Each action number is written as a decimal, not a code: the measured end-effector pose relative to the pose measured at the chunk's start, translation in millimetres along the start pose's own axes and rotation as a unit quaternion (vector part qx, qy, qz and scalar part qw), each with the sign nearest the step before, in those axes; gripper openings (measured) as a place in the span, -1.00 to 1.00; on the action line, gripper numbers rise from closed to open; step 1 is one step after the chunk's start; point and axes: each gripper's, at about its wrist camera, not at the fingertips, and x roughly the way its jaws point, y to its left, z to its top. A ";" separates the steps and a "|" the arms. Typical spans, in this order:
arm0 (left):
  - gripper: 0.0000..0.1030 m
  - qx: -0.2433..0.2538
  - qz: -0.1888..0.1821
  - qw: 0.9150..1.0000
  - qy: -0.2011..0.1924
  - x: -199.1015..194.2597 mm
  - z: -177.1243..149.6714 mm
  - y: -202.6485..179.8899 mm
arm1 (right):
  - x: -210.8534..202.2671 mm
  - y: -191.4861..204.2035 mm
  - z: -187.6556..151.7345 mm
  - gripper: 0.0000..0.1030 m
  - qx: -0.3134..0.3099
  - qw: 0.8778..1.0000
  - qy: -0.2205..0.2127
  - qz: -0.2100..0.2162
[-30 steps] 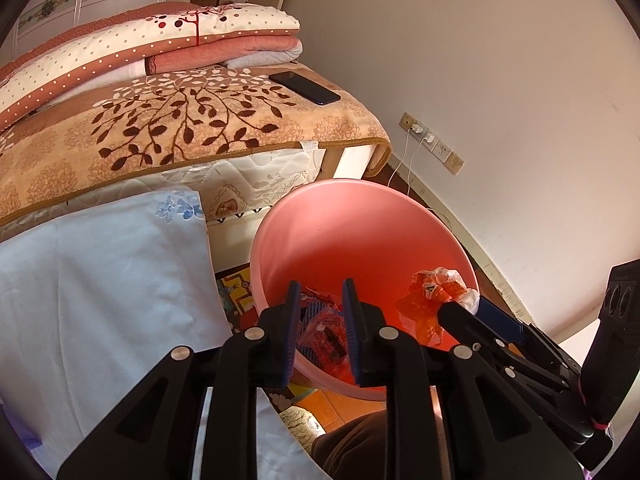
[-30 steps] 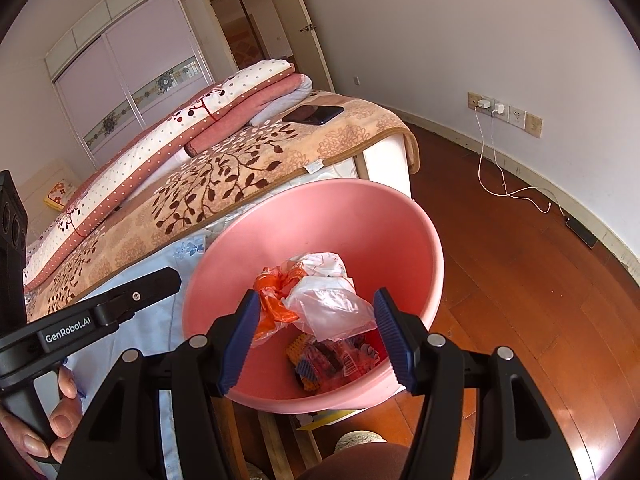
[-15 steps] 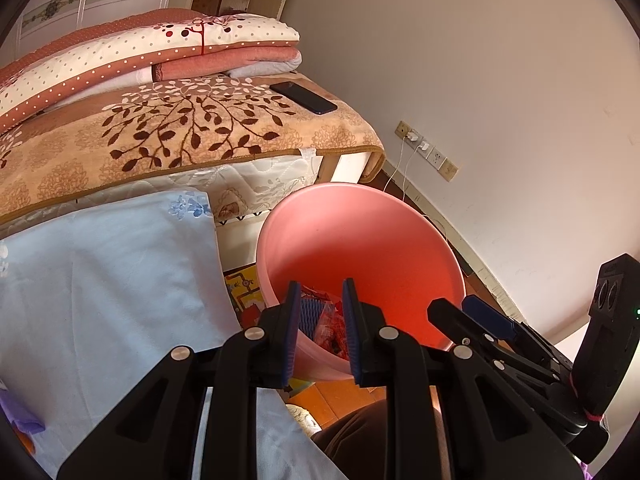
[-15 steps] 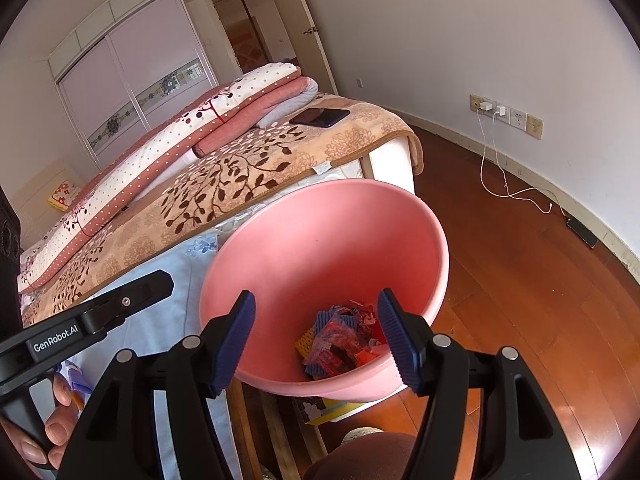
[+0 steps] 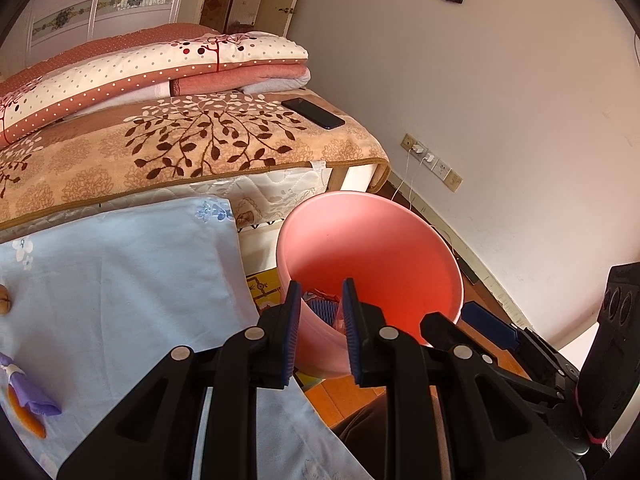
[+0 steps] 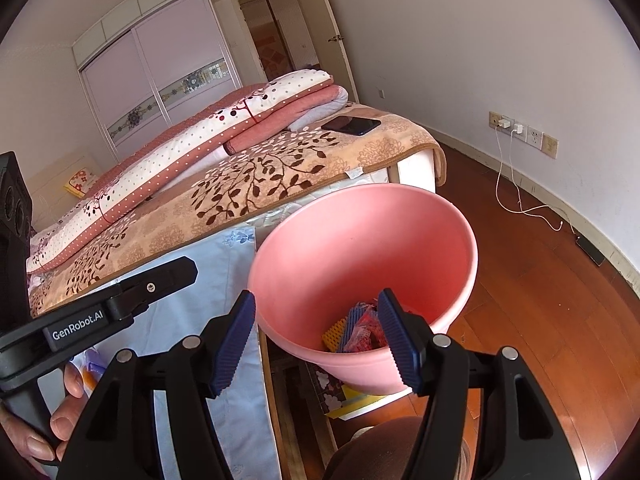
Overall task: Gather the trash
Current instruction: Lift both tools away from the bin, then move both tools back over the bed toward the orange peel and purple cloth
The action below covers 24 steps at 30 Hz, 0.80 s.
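Observation:
A pink bin (image 5: 372,240) (image 6: 360,240) stands on the floor beside the bed. Red and blue wrappers (image 6: 362,330) lie at its bottom; they also show in the left wrist view (image 5: 322,308). My left gripper (image 5: 319,328) is empty, its jaws a narrow gap apart, at the bin's near rim. My right gripper (image 6: 316,340) is wide open and empty over the bin's near rim. A purple and orange wrapper (image 5: 28,400) and a small brown item (image 5: 5,300) lie on the light blue sheet (image 5: 120,300).
A folded quilt (image 5: 140,72) and a black phone (image 5: 313,113) lie on the leaf-patterned blanket (image 5: 180,152). Charger cables (image 6: 516,188) hang from wall sockets onto the wooden floor (image 6: 540,280). Papers (image 6: 352,400) lie under the bin.
The orange and white bag pieces left my right gripper and dropped into the bin. Both grippers have pulled back and up from the bin, and the left view has swung left over the sheet.

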 end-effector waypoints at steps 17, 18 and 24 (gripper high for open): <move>-0.59 -0.015 0.036 0.999 -0.024 -34.3 -12.1 25.0 | -13.4 37.1 -11.0 0.22 -0.030 0.999 -0.006 0.017; -0.59 -0.015 0.039 0.999 -0.025 -36.7 -13.3 27.1 | -13.5 39.3 -12.5 0.22 -0.031 0.999 -0.006 0.019; -0.59 -0.023 0.057 0.997 -0.037 -50.5 -20.1 41.9 | -10.7 58.2 -17.7 0.22 -0.045 0.998 -0.006 0.033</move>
